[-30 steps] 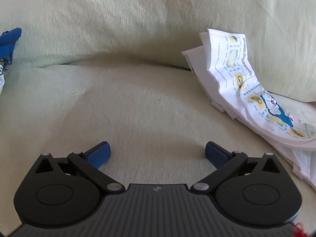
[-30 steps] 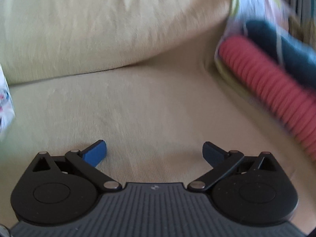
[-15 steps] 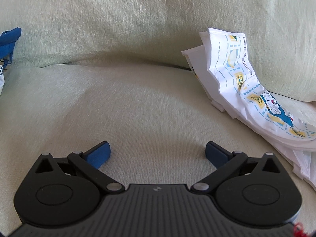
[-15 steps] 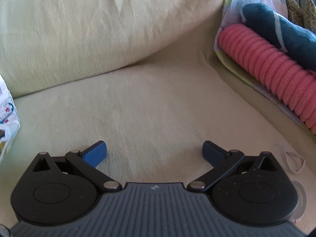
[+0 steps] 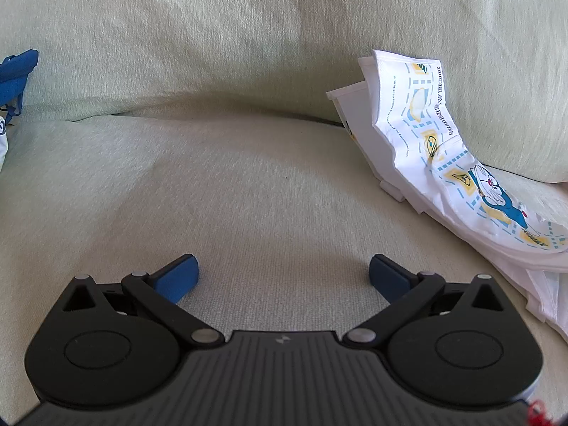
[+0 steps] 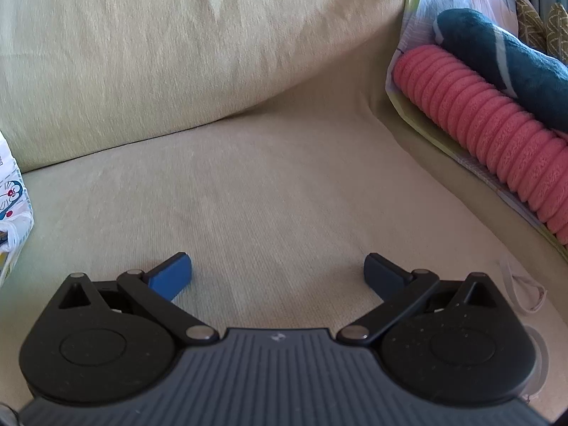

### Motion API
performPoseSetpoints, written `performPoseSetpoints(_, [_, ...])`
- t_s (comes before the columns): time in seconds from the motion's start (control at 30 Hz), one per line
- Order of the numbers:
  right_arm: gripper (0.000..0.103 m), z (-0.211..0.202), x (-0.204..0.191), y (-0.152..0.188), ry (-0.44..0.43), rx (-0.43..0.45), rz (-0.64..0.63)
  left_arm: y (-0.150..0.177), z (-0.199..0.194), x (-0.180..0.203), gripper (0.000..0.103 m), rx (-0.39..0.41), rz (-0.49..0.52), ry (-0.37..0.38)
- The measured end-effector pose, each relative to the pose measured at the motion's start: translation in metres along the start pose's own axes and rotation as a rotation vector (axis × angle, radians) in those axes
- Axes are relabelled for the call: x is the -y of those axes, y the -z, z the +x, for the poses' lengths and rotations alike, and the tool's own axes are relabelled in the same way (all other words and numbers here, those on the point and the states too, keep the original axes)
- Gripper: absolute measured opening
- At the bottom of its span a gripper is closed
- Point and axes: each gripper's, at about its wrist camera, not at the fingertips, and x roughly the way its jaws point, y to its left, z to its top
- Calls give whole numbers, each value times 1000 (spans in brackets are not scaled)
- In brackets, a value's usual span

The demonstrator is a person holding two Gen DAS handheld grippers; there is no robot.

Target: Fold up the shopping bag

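A white shopping bag (image 5: pixel 440 163) printed with a blue cartoon cat lies crumpled on the right of the sofa seat, its top leaning on the back cushion. My left gripper (image 5: pixel 283 272) hovers over bare seat to the bag's left, open, nothing between its blue fingers. In the right wrist view only a sliver of the shopping bag (image 6: pixel 12 195) shows at the left edge. My right gripper (image 6: pixel 277 270) is open over bare seat, holding nothing.
A pale green sofa seat (image 5: pixel 227 191) and back cushion (image 6: pixel 159 46) fill both views. A blue fabric item (image 5: pixel 16 74) sits at the far left. A pink ribbed roll (image 6: pixel 497 131) and a dark teal cushion (image 6: pixel 504 49) lie at the right. A thin elastic loop (image 6: pixel 522 291) lies beside the right gripper.
The right wrist view has swung slightly left and steadied from a blur, bringing the bag's edge into view. The left gripper has not moved. Both stay open.
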Motion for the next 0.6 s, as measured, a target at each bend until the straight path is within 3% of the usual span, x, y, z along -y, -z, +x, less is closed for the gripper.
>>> performPoseSetpoints(0.6, [103, 0, 1, 1, -1, 1, -3, 2, -2, 0, 103, 0, -2, -3])
